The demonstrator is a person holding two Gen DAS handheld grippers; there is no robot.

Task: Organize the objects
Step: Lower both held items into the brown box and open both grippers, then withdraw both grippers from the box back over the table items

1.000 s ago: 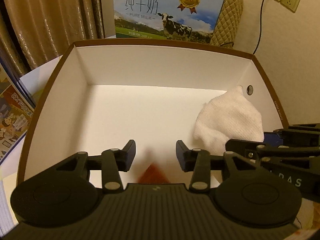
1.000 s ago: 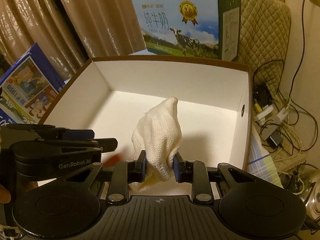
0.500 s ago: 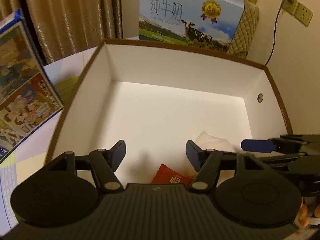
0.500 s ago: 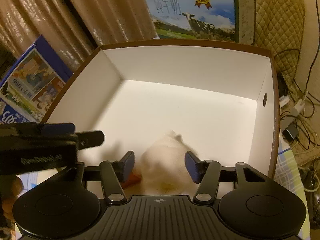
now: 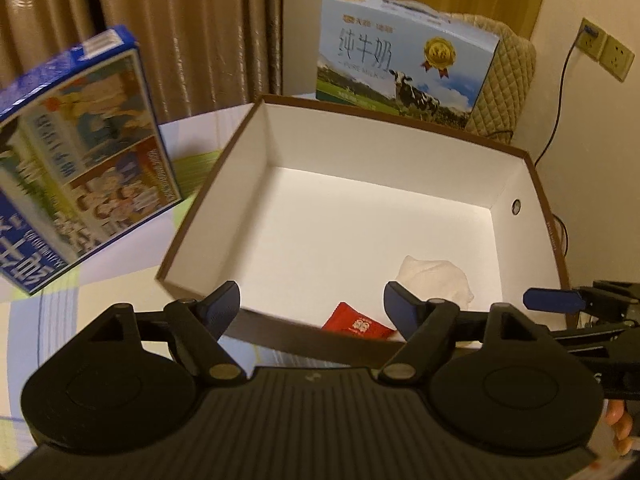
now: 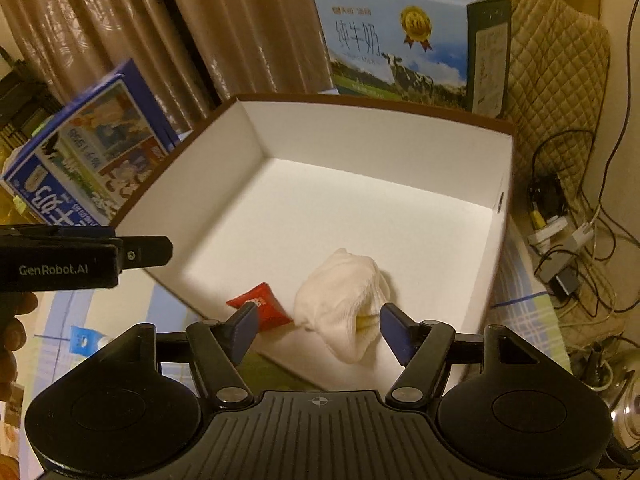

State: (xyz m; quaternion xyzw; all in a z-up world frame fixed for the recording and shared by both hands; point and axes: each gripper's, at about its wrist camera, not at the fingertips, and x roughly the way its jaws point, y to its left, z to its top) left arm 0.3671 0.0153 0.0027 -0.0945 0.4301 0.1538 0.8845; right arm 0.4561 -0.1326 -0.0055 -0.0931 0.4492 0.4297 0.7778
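Drop-off step is looking finished: white cloth (image 6: 344, 300) is lying inside the open box (image 6: 384, 136), near the front wall, right beside a red packet (image 6: 262, 308). Whether cloth and packet are touching, can't tell. Right gripper (image 6: 316, 326) is hovering over the box's front edge with jaws spread wide, gripping nothing; the cloth is sitting just ahead of the gap, apparently free of both pads. Left gripper (image 5: 312, 306) is also gaping wide and empty, sitting above the front wall. My read: next move is finding another loose item. Nothing obvious is showing on the table apart from the blue picture box (image 5: 80, 152) at left, so both hands are probably needing to swing away and search.
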